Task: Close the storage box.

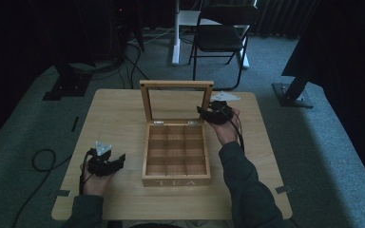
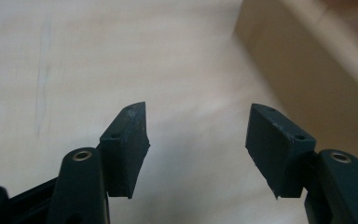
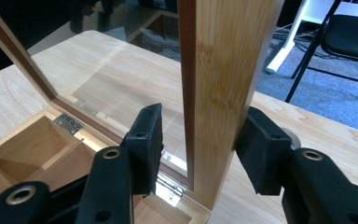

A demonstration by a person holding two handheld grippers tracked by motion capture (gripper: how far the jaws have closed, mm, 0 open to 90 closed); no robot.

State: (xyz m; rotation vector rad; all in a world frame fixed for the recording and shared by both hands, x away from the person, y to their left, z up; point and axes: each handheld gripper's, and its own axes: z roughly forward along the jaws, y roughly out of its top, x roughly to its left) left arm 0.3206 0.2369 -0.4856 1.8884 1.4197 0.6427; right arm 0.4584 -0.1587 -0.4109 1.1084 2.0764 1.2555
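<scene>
Wooden and pale, the table (image 1: 119,114) in the high view carries a tea box (image 1: 176,159) at its middle, the word TEA on its near wall and its inner grid of compartments bare. Its lid (image 1: 177,101), a wooden frame around a clear pane, stands upright at the far edge on its hinges. The right gripper (image 1: 203,113) sits at the lid's right-hand edge, held by the right hand (image 1: 225,130), with a cable running back along the sleeve. The left gripper (image 1: 116,163) rests low on the table left of the box, apart from it, in the left hand (image 1: 95,183), a grey three-cornered plate on its top. A black folding chair (image 1: 221,33) stands on the carpet beyond the table. In the left gripper view, the left gripper (image 2: 198,140) has its jaws spread wide with only table (image 2: 74,70) between them; the box's wall (image 2: 303,88) lies off to the right. In the right gripper view, the right gripper (image 3: 200,144) straddles the lid's frame (image 3: 223,84): its jaws are parted, the right one at or very close to the wood, the left one standing off from the pane, so it does not clamp. A hinge (image 3: 67,123) and box compartments (image 3: 32,144) show lower left.
</scene>
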